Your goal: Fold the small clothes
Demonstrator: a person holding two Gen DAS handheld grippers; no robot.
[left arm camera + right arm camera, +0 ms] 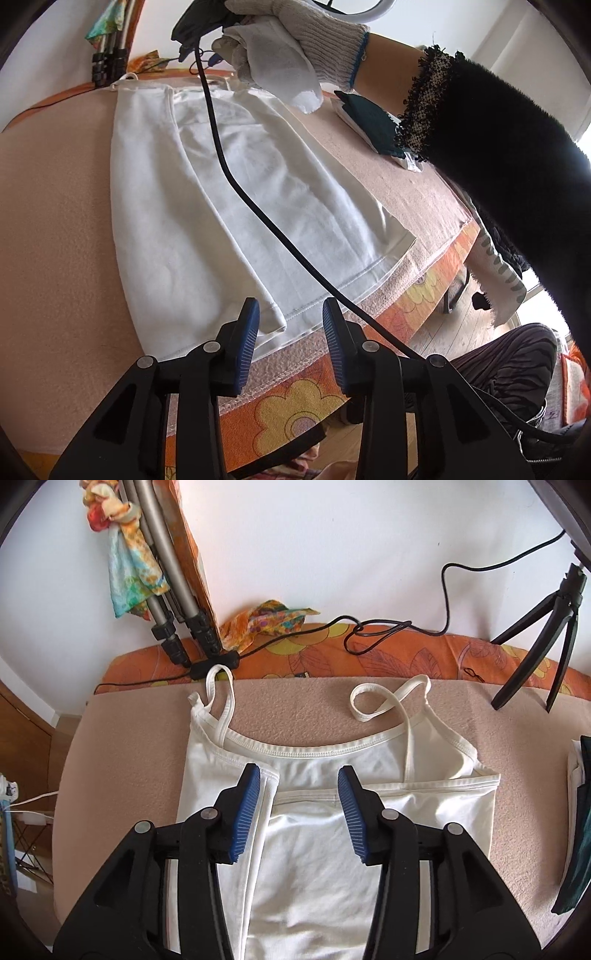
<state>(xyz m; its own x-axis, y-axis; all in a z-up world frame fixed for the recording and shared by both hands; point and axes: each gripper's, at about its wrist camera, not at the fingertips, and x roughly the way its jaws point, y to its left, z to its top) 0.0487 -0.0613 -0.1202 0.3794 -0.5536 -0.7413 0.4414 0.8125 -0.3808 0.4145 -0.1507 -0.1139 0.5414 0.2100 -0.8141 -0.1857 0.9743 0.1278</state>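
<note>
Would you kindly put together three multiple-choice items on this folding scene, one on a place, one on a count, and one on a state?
1. Where does the folded dark green cloth lie relative to the white camisole in the right wrist view?
A. on top of it
B. at the right edge of the beige mat
C. against the wall

2. How many shoulder straps show on the camisole?
A. one
B. two
C. four

3. How does the right gripper stand?
A. open, fingers apart above the cloth
B. shut on a strap
C. shut on the tripod

Answers:
1 B, it sits apart from the camisole by the right border.
2 B, one loops at each upper corner.
3 A, the blue fingers stand apart and pinch nothing.
</note>
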